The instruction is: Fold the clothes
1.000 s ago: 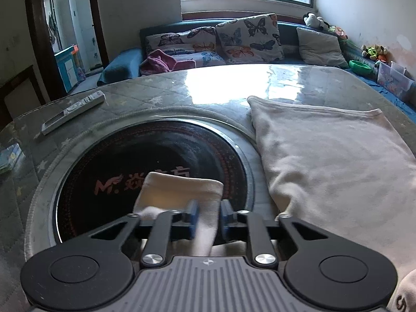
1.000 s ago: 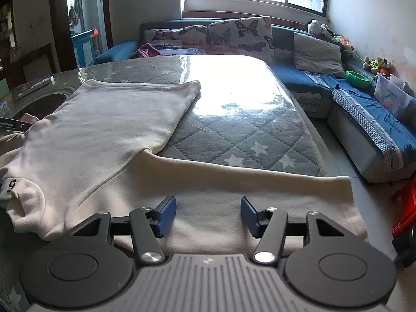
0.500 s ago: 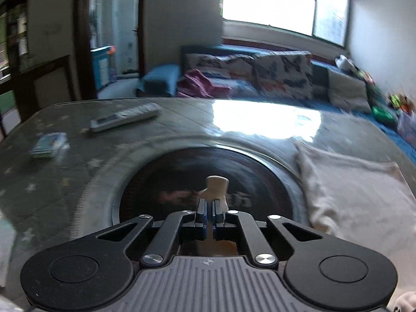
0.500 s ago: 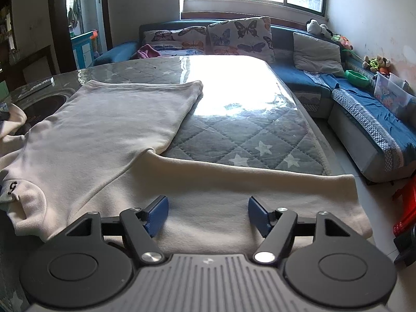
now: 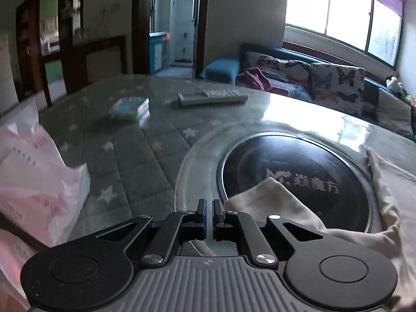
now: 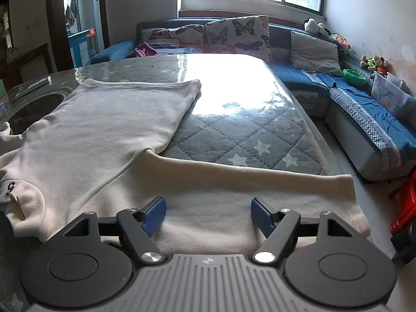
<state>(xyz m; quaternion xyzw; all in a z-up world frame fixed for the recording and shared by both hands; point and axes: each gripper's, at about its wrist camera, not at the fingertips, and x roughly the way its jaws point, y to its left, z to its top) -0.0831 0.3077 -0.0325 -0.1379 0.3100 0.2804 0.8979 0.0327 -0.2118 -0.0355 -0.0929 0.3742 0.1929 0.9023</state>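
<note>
A cream long-sleeved top [image 6: 109,127] lies spread on the quilted table, its body reaching toward the sofa. One sleeve [image 6: 247,192] stretches across the near edge under my right gripper [image 6: 208,214], which is open just above it. In the left wrist view the other sleeve [image 5: 275,208] runs from under the gripper body up over the black round hob [image 5: 299,174]. My left gripper [image 5: 209,217] has its jaws nearly closed; the sleeve cuff lies just right of the fingertips, and no cloth shows between them.
A remote [image 5: 212,97] and a small box [image 5: 130,108] lie on the far table. Pink plastic bags [image 5: 33,176] sit at the left edge. A blue sofa [image 6: 351,98] with butterfly pillows runs along the back and right. A red stool [image 6: 405,208] stands on the floor.
My left gripper shut on the sleeve, lifted, and swung left; now the sleeve lies beside the fingers over the hob. My right gripper opened slightly wider and stayed over the near sleeve.
</note>
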